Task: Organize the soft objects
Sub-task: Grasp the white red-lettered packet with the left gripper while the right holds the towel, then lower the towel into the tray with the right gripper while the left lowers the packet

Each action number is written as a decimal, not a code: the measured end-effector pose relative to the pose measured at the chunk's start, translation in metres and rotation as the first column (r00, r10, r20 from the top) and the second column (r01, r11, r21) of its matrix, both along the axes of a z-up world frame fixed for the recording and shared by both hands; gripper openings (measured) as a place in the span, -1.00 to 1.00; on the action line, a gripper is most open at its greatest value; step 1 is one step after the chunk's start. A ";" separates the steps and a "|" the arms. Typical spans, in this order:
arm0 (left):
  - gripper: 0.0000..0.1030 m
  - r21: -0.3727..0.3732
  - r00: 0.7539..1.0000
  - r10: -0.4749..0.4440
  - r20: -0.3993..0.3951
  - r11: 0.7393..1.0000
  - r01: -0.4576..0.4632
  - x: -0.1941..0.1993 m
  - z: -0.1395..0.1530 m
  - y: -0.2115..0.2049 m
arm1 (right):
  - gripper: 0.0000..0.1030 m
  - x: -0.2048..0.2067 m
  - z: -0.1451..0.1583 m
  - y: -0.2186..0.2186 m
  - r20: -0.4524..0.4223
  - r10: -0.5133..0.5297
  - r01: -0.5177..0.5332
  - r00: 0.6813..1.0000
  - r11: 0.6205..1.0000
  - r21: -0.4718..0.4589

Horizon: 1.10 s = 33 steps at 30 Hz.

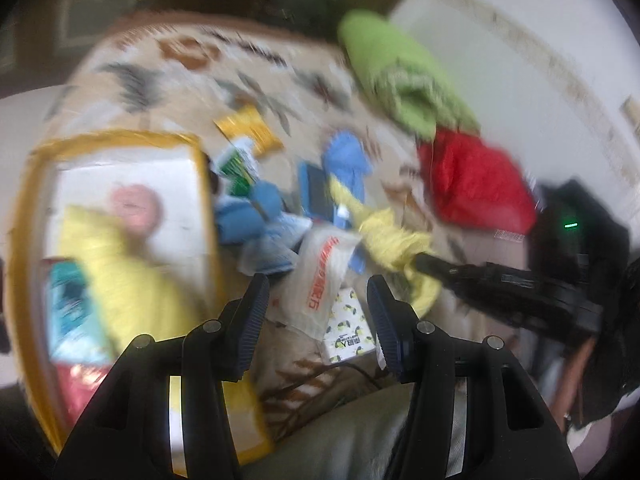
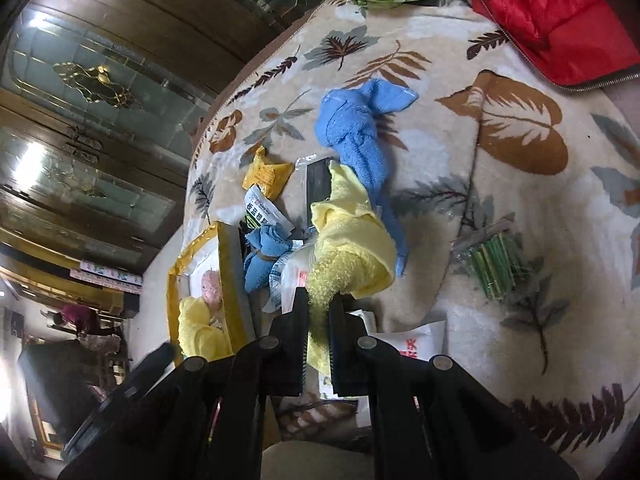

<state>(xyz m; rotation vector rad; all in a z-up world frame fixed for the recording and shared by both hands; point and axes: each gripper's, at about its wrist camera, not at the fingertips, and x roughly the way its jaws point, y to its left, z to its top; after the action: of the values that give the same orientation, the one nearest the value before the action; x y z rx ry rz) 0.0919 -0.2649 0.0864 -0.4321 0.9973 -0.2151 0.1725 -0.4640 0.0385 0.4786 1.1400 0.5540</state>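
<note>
Item: right gripper (image 2: 318, 312), jaws drawn narrow and pinching a yellow towel (image 2: 352, 248) by its near edge; the cloth bunches up just ahead of the fingertips and drapes forward onto the leaf-patterned blanket (image 2: 520, 128). Item: left gripper (image 1: 316, 320), jaws standing wide with nothing between them, poised above a white plastic bag (image 1: 320, 276) and a small printed packet (image 1: 350, 332). Item: yellow-rimmed box (image 1: 24, 208), ahead and to the left of the left gripper, already holding a second yellow cloth (image 1: 120, 264) and a pink round thing (image 1: 136, 206); probably where soft goods go. Item: blue towel (image 2: 360, 132), lying beyond the pinched yellow one and touching it along one side. Item: smaller blue cloth (image 2: 260, 256), to the left of the right gripper, among packets. Hazards, as judged: the pinch takes only an edge, so the towel may slip free under its own weight when lifted; its trailing folds may drag the blue towel, the dark flat case (image 2: 318, 184) beneath them or the sachets (image 2: 266, 174) along; the left view is blurred, so an aim at the bag may miss; the two grippers work close together and could collide.
</note>
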 end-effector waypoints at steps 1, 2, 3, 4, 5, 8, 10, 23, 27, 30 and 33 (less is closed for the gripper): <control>-0.01 0.026 0.999 -0.023 -0.027 0.999 0.023 0.011 -0.007 -0.008 | -0.88 -0.002 0.000 -0.005 0.009 -0.006 0.006 1.000 1.000 0.001; -0.01 0.074 0.997 -0.047 -0.066 0.996 0.052 0.024 -0.018 -0.018 | -0.88 -0.003 0.000 -0.008 0.013 -0.009 0.009 1.000 1.000 0.011; -0.01 0.106 0.993 -0.062 -0.098 0.992 0.073 0.035 -0.026 -0.025 | -0.88 -0.004 0.000 -0.013 0.016 -0.011 0.011 1.000 1.000 0.026; -0.01 0.132 0.987 -0.081 -0.136 0.986 0.099 0.048 -0.038 -0.034 | -0.88 -0.005 0.001 -0.016 0.017 -0.015 0.014 1.000 0.999 0.036; -0.01 0.139 0.982 -0.095 -0.165 0.983 0.119 0.056 -0.047 -0.039 | -0.88 -0.008 0.002 -0.018 0.020 -0.016 0.015 1.000 0.999 0.046; -0.01 0.140 0.953 -0.143 -0.267 0.973 0.186 0.077 -0.075 -0.055 | -0.88 -0.014 0.011 -0.020 0.055 -0.010 0.007 0.998 0.999 0.050; -0.08 0.162 0.944 -0.157 -0.292 0.964 0.210 0.081 -0.083 -0.064 | -0.88 -0.020 0.017 -0.018 0.085 -0.007 0.003 0.996 0.999 0.049; -0.79 -0.222 1.000 0.016 -0.026 0.975 -0.022 0.005 0.001 0.042 | -0.88 -0.057 0.096 0.022 0.313 0.053 -0.106 0.948 0.983 0.153; -0.79 -0.253 0.968 0.213 0.131 0.951 -0.175 -0.049 0.031 0.100 | -0.88 -0.066 0.111 0.064 0.334 0.137 -0.209 0.932 0.959 0.189; -0.79 -0.255 0.918 0.377 0.127 0.906 -0.337 -0.077 0.028 0.149 | -0.88 -0.066 0.112 0.110 0.327 0.207 -0.285 0.922 0.935 0.212; -0.79 -0.270 0.877 0.473 0.085 0.858 -0.437 -0.084 0.018 0.192 | -0.88 -0.061 0.104 0.156 0.323 0.256 -0.338 0.911 0.913 0.230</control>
<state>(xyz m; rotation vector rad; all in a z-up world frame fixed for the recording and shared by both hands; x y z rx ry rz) 0.0079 -0.0726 0.1042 -0.8538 0.6968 0.0635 0.1115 -0.3085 0.1424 0.4499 0.8604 1.0326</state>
